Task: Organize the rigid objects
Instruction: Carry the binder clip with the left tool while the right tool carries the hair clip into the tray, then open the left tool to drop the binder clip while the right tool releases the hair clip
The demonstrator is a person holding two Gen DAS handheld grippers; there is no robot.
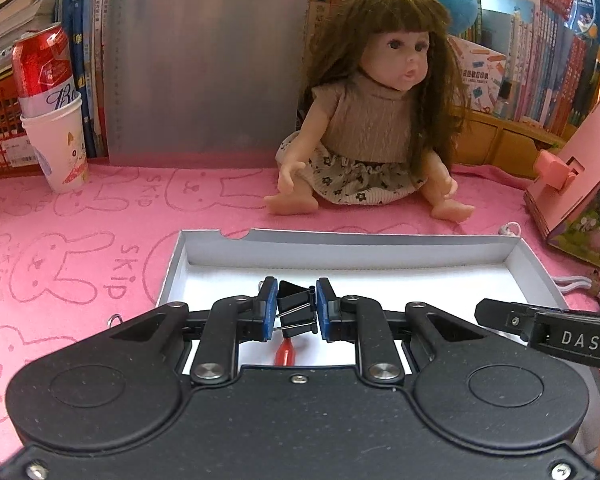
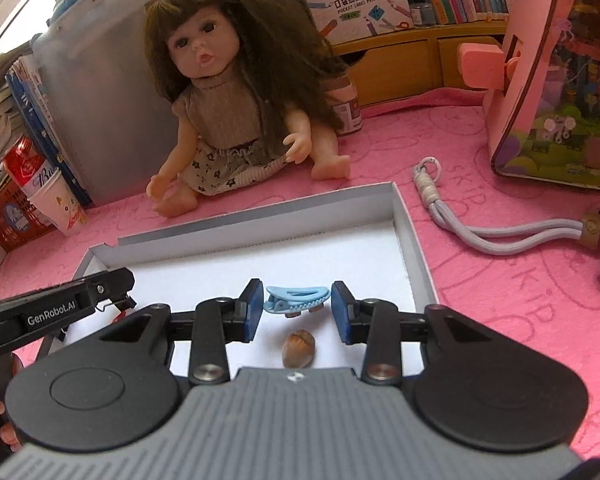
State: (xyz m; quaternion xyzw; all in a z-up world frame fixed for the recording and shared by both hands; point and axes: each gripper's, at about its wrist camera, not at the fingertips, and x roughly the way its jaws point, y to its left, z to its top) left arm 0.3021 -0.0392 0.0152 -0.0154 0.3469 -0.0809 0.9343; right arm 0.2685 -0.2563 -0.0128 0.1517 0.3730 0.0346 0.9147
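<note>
Black binder clip (image 1: 296, 306) pinched in left gripper (image 1: 292, 308)

Left gripper (image 1: 296, 306): jaws drawn in close, blue pads (image 1: 269, 308) pressing from both sides on a small black clip held between them. Linkage arms angled inward. Body level, pointing forward and slightly down.

Right gripper (image 2: 295, 307): jaws parted, blue pads (image 2: 254, 310) standing clear on either side, touching nothing. Its finger enters the left wrist view from the right edge, beside the left gripper.

Fingertips of the holding hand (image 2: 4, 428) visible at lower left of the right wrist view, wrapped on the left gripper's handle.
</note>
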